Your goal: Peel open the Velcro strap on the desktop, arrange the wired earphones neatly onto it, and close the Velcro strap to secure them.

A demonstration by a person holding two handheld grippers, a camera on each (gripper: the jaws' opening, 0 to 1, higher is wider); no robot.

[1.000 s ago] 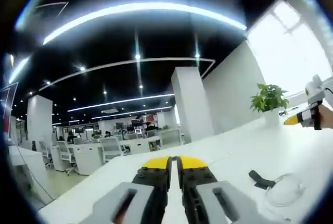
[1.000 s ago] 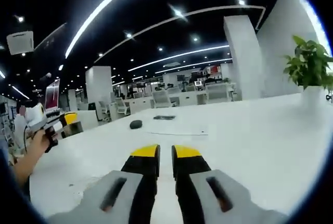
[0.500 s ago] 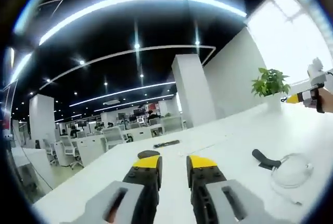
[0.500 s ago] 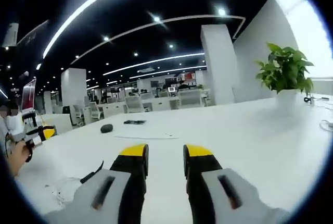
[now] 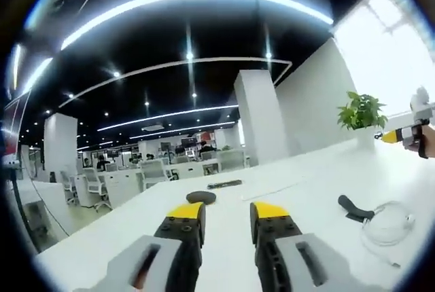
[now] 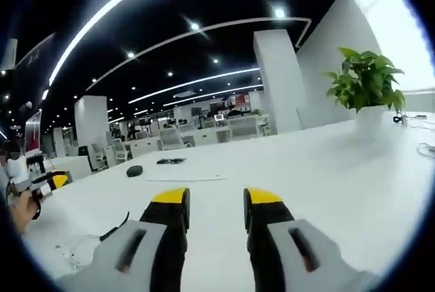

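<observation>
- Left gripper [image 5: 226, 212] nearest in left gripper view: jaws parted, nothing between, hovering above white desktop [image 5: 306, 183], aimed roughly level across it.
- Right gripper [image 6: 216, 198] likewise released, empty, held level above the desk.
- Just beyond, right of left jaws: black Velcro strap [image 5: 353, 208] lying flat, wired earphones [image 5: 387, 224] coiled loosely touching/just beside it.
- In right gripper view, strap [image 6: 115, 226] and cable low-left, small and blurred.
- Step in hand, judged: approach strap, not yet touched. Better to tip both grippers down, pin one end with one, pinch the free flap with the other, peel slowly.
- Farther: black puck-like object [image 5: 201, 197], potted plant [image 5: 363, 112], office chairs behind.
</observation>
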